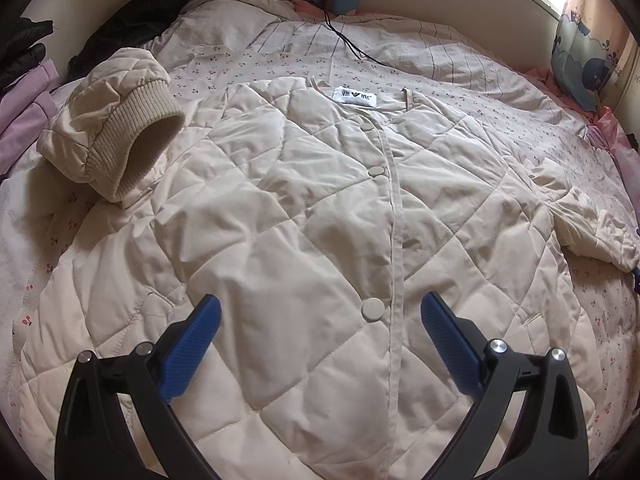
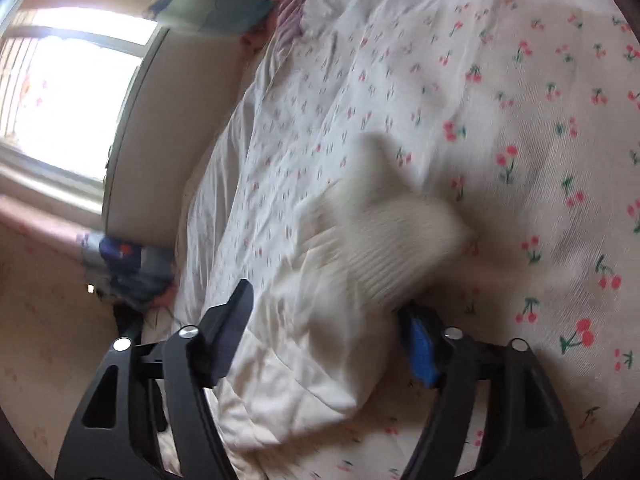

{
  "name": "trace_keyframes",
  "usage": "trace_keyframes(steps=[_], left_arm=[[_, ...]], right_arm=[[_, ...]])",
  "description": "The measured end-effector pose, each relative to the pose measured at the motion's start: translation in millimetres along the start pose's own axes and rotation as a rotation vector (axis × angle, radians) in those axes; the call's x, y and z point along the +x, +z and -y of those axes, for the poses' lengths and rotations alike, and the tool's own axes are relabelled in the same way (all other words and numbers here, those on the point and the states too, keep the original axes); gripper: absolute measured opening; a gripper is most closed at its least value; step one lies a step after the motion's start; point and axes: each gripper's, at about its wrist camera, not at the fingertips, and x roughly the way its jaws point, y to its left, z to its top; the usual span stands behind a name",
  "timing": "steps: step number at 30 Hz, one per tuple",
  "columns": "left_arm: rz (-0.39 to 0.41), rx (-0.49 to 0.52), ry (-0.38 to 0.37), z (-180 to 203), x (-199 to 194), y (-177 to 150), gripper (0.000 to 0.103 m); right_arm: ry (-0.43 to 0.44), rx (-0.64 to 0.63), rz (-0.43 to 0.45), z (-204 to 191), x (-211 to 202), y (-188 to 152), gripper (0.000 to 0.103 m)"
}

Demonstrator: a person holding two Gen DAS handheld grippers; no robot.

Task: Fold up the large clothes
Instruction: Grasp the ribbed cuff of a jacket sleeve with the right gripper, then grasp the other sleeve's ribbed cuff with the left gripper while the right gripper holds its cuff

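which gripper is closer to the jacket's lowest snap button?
Left. The left gripper hovers open right over the snap button on the jacket. The right gripper is off at a sleeve; no button in its view.

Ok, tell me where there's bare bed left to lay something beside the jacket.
The bare cherry-print sheet lies free between the jacket collar and the pillows, crossed only by a black cable. A narrower strip runs along the jacket's right edge, past its sleeve. The left is crowded: the folded-in cuff, purple clothes and dark clothes.
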Motion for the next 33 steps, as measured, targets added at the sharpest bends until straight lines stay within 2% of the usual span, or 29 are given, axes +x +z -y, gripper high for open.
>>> trace_keyframes(steps=[3,4,5,6,7,11,13,15,17,18,19,20,22,24,26,28,31,32,33], left_arm=[[-0.007,0.008,0.011,2,3,-1,0.096],[-0.008,0.011,0.013,3,4,-1,0.096],[-0.007,0.016,0.016,4,4,-1,0.096],[-0.005,0.019,0.019,4,4,-1,0.096],[-0.001,0.016,0.021,4,3,-1,0.096],[0.047,-0.014,-0.008,1,-9,0,0.096],[0.063,-0.013,-0.008,4,-11,0,0.096],[0.037,0.015,0.002,8,-3,-2,0.096],[-0.001,0.048,0.024,13,7,-4,0.096],[-0.011,0.057,0.032,13,10,-5,0.096],[-0.011,0.06,0.031,13,10,-6,0.096],[-0.008,0.059,0.028,12,8,-6,0.096],[0.016,0.052,0.036,7,1,-4,0.096],[0.041,0.038,0.057,0,-5,-2,0.096],[0.049,0.006,0.064,-10,-9,1,0.096],[0.047,-0.028,0.062,-19,-8,5,0.096],[0.048,-0.016,0.077,-27,-12,11,0.096],[0.065,0.008,0.11,-29,-17,13,0.096],[0.107,0.052,0.175,-33,-28,15,0.096]], right_arm=[[-0.024,-0.064,0.022,-5,9,-2,0.072],[-0.027,-0.086,0.037,-7,11,-1,0.07],[-0.04,-0.101,0.046,-11,14,4,0.062],[-0.069,-0.113,0.047,-17,17,7,0.028],[-0.065,-0.122,0.061,-27,17,11,0.017],[0.021,-0.292,0.182,-105,-9,31,0.015],[0.01,-0.334,0.188,-123,-8,40,0.015],[-0.087,-0.325,0.149,-110,14,41,0.016],[-0.163,-0.258,0.076,-78,36,33,0.016],[-0.185,-0.176,0.019,-51,49,27,0.021],[-0.199,-0.11,-0.001,-33,53,21,0.028],[-0.16,-0.04,0.004,-14,52,15,0.032],[-0.043,0.001,0.068,2,40,8,0.034],[-0.015,0.007,0.083,2,36,6,0.036],[-0.002,-0.002,0.086,0,33,9,0.036],[-0.018,-0.01,0.101,-8,31,12,0.019],[-0.048,-0.012,0.102,-20,31,15,0.019],[-0.057,0.018,0.089,-19,35,15,0.022],[-0.066,0.075,0.066,-12,37,15,0.031]])
